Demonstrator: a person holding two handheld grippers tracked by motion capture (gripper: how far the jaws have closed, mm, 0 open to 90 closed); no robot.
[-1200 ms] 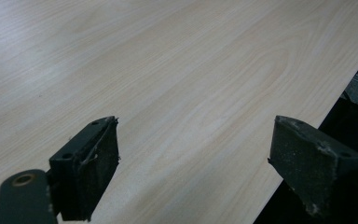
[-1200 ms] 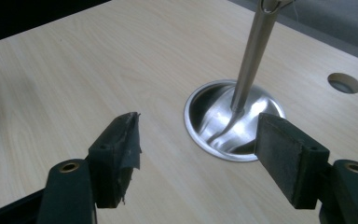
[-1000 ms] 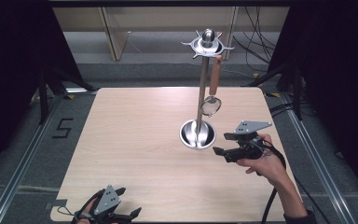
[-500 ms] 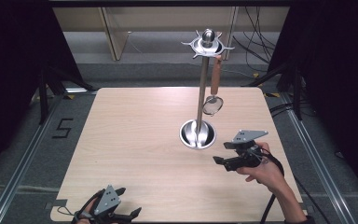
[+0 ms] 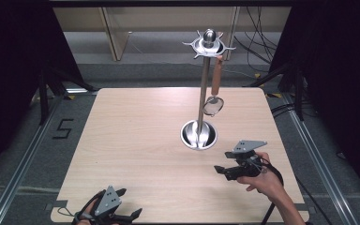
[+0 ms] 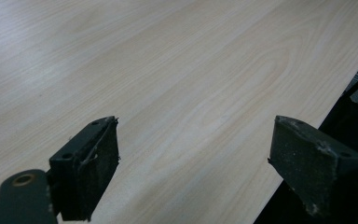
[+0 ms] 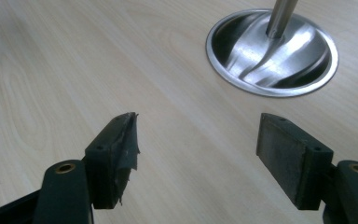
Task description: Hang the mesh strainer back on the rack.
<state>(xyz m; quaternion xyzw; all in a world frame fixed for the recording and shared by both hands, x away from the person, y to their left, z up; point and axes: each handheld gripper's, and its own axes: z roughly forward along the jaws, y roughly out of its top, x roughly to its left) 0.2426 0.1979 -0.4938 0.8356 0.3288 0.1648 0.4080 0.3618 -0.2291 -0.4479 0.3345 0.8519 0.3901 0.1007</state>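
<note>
Strainer hangs by its wooden handle from the stand at the table's far right, while the right gripper, jaws apart and empty, has drawn back nearer, suggesting hanging is done; the left gripper rests released at the near edge.

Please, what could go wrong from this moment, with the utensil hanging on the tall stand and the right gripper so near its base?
1. The right gripper is open and empty beside the stand's round base. A careless sweep might knock the stand over, since it is tall and thin.
2. The strainer hangs from one hook at the top, so a bump could perhaps shake it off.
3. The left gripper sits at the table edge and may slip off.
</note>
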